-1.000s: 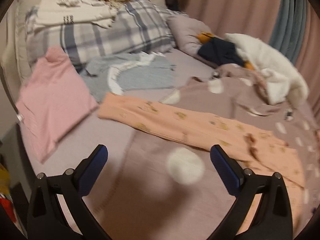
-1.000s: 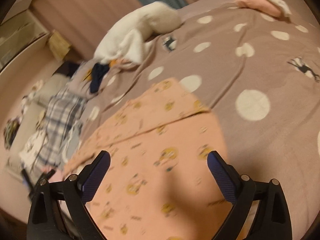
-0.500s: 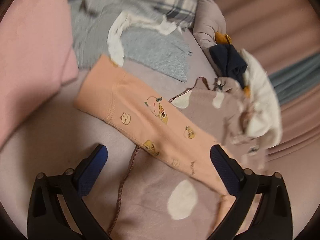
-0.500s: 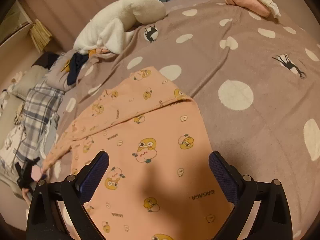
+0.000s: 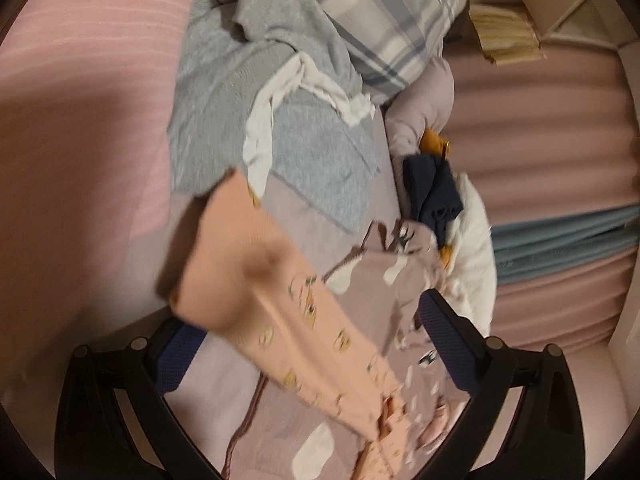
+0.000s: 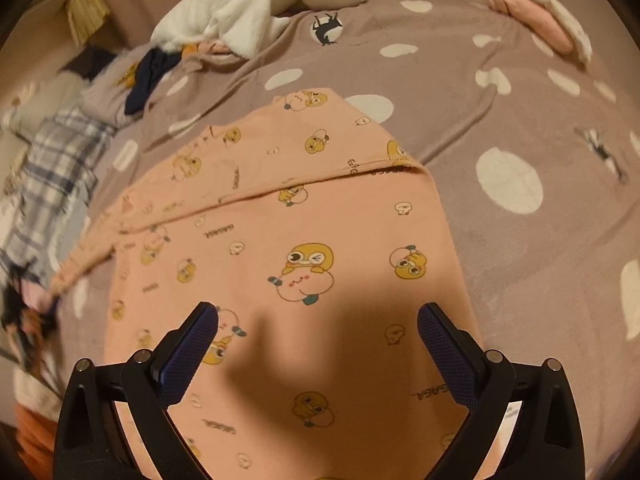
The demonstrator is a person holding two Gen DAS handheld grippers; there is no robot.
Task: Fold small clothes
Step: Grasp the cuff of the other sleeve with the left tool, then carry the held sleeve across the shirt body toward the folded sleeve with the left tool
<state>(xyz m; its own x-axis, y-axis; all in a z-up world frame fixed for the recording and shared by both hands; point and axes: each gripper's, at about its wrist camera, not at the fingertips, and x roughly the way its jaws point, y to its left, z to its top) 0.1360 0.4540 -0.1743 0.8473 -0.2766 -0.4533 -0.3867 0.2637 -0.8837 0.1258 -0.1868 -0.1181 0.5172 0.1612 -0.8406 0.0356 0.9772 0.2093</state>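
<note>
Right wrist: peach garment flat on dotted blanket, both grippers spread wide

Right wrist view shows the peach printed garment (image 6: 304, 240) lying on the mauve polka-dot blanket (image 6: 500, 100). Its wide part is nearest the camera, under the right gripper (image 6: 318, 344). A seam or fold line crosses it diagonally, from right-centre down toward the left. From there a narrow sleeve-like strip runs to the left edge of the frame, so the long axis goes roughly near-right to far-left in this view. Right gripper jaws stand wide apart, nothing between them, hovering over the fabric; contact with the cloth cannot be told. A shadow falls on the fabric between the jaws.

Left wrist view is blurred. The garment's narrow end (image 5: 224, 264) sits just ahead of the left gripper (image 5: 312, 332), cuff edge toward upper left and the strip trailing down to lower right. The cuff overlaps the left pad from the camera's angle; jaws are spread and not clamped on it.

Beyond it: grey clothes (image 5: 280, 92) with white trim, a pink striped cloth (image 5: 80, 80) at left, a plaid pillow (image 5: 392, 20), a navy item (image 5: 432, 196) and a white fluffy item (image 5: 472, 248) at right. Pink curtain (image 5: 552, 140) behind.
</note>
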